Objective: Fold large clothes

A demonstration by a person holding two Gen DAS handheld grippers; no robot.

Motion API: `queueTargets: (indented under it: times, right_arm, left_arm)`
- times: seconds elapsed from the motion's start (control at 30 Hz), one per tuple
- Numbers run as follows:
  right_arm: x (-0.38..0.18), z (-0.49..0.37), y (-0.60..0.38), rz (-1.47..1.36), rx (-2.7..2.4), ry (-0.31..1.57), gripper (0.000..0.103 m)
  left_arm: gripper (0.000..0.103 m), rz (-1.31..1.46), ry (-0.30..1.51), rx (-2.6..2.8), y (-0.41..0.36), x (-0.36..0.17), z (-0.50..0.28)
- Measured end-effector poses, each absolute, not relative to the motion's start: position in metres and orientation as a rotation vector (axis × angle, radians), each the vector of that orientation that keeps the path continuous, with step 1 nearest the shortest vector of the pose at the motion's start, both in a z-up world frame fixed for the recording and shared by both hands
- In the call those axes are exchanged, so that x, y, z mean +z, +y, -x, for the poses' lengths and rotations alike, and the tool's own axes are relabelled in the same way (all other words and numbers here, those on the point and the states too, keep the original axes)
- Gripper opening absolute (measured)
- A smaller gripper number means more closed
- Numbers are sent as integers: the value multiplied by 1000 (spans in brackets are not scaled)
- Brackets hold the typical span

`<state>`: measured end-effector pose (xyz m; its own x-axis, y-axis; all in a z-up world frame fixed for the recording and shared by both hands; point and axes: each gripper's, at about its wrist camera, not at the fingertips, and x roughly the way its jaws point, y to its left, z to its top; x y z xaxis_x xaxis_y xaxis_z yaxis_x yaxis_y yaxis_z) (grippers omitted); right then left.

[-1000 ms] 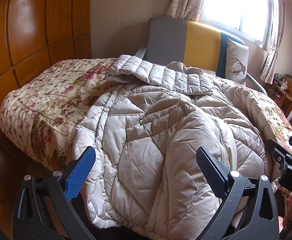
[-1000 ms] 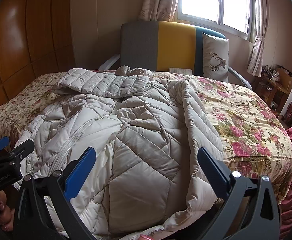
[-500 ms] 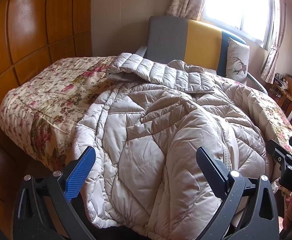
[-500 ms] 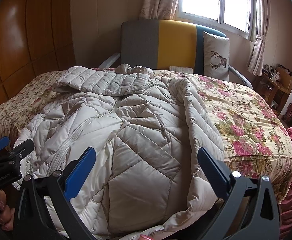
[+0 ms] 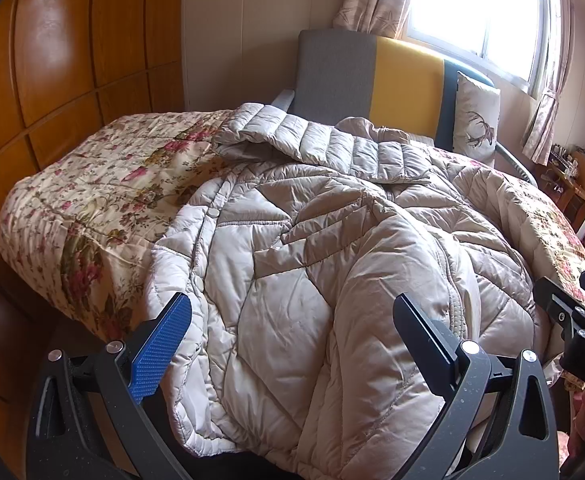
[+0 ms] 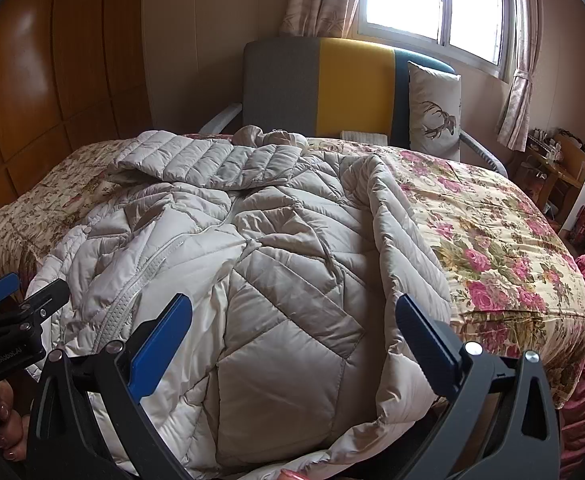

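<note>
A large beige quilted puffer coat [image 5: 312,272] lies spread and rumpled on the bed, its hem hanging over the near edge; it also shows in the right wrist view [image 6: 260,272]. Its hood or a sleeve [image 5: 316,142] is folded across the far end. My left gripper [image 5: 292,332] is open and empty, just short of the hem on the coat's left half. My right gripper [image 6: 292,332] is open and empty, just short of the hem on the coat's right half. Each gripper shows at the edge of the other's view.
The bed has a floral quilt [image 6: 500,240]. A wooden wardrobe [image 5: 44,80] stands close on the left. A grey and yellow sofa [image 6: 332,84] with a deer cushion [image 6: 432,112] sits behind the bed, under a window. Cluttered shelves [image 6: 564,176] are at the right.
Both grippers have drifted slightly toward the coat, so the bed sits a little lower in view. The coat has not moved and both grippers stay open.
</note>
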<state>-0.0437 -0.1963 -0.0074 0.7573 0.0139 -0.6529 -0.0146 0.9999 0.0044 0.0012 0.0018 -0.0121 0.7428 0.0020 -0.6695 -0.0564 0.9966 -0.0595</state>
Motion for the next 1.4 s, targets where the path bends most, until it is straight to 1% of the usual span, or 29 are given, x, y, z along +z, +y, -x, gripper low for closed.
queueTargets:
  times: [0.63,0.73,0.9,0.93,0.97,1.0,1.03,1.07,1.1,1.13,1.23,1.4]
  right_arm:
    - [0,38,-207,29,-4,703,101]
    - [-5,34,-222,22,-27,753,101]
    - [-38,29,-249,33,-115,906,100]
    - [-47,28,-255,24,-124,945,95]
    - [-55,27,-265,-12,-114,989,88]
    - [-62,27,-274,-56,-85,1017,60]
    - [-67,26,-282,-87,-60,1038,41]
    - [-69,24,-291,-85,-66,1052,37]
    - [-67,23,-297,-74,-79,1044,22]
    - [-62,21,-306,-62,-103,1027,16]
    - [-45,11,-342,-66,-188,979,14]
    - [-27,-27,-398,18,-311,917,14]
  left_arm:
    - [100,112,735,11,10,-12,-5]
    - [100,163,745,-21,18,-16,-10]
    - [100,256,745,-48,34,-24,-14]
    - [100,264,741,-41,36,-24,-14]
    - [100,265,730,-30,39,-25,-14]
    - [100,259,724,-20,40,-25,-14]
    - [100,247,719,-2,41,-25,-15]
    - [100,228,714,17,42,-26,-16]
    - [100,219,711,24,44,-27,-16]
    - [100,213,708,29,47,-27,-16]
    - [100,220,698,28,53,-29,-18]
    - [100,230,699,-46,55,-38,-22]
